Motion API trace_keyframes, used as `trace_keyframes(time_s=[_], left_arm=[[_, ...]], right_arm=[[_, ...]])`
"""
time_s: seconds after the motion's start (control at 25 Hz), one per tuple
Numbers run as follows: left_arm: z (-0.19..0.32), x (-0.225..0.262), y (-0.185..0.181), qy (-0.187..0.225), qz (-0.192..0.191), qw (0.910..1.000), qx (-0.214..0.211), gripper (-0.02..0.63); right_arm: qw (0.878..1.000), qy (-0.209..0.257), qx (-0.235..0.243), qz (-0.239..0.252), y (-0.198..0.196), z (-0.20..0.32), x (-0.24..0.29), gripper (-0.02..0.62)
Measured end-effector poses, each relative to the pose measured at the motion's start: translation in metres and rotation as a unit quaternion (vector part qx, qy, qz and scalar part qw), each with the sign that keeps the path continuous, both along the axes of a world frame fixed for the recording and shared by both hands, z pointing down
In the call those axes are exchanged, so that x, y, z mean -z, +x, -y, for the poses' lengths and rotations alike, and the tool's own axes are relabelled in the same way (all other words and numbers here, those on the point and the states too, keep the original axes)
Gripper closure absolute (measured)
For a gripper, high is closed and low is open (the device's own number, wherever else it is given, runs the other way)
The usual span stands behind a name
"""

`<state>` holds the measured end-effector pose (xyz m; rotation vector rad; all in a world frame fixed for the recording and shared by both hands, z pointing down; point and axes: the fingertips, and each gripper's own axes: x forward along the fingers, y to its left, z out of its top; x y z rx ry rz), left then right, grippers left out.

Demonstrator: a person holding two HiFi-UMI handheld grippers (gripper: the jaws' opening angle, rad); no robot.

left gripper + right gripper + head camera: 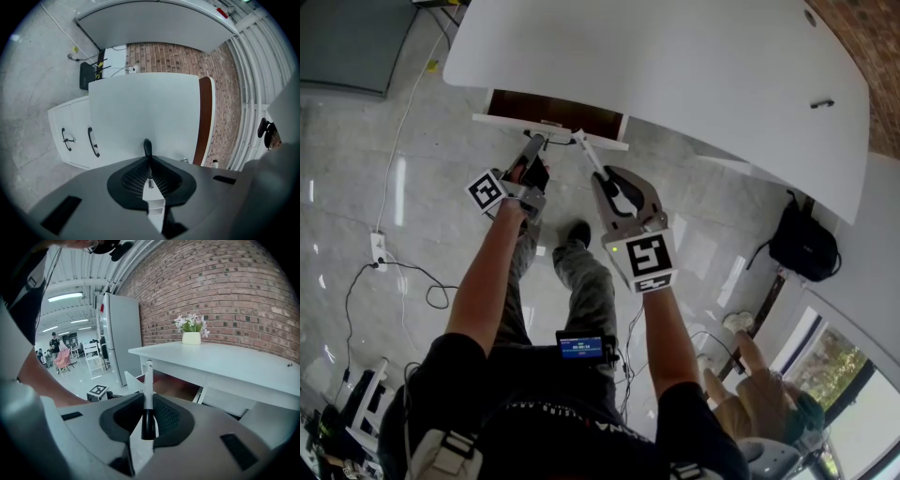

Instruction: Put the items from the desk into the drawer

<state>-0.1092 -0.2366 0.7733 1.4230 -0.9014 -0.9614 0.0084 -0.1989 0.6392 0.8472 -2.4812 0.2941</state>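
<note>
1. The right gripper (148, 401) is clamped on a white marker (148, 390). The marker's black end sits between the pads and its barrel sticks out past the tips.
2. In the head view the marker (592, 157) points toward 11 o'clock from the right gripper (602, 178). Its far end is near the white front of the open drawer (502, 120) under the desk (675, 66).
3. At the right gripper's 9 o'clock, the left gripper (534, 150) has its jaws pressed together, and its tips are close to the drawer front.
</note>
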Motion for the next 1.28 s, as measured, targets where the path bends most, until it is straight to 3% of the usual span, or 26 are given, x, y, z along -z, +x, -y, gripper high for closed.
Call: trace_keyframes(time_s=[0.68,1.04,1.28], left_arm=[[-0.039,-0.007,0.000,-0.005,-0.010,0.9999,-0.010,0.578],[-0.048,-0.040,0.000,-0.033,-0.013,0.9993,-0.015,0.578],[-0.046,-0.047,0.002,-0.027,-0.011,0.9993,-0.022,0.578]], right_arm=[[0.999,-0.027,0.020,-0.018,-0.008,-0.025,-0.003,0.523],[0.996,-0.027,0.072,-0.054,-0.026,0.007,-0.024,0.523],[0.985,-0.051,0.131,-0.095,-0.042,0.020,-0.067,0.523]])
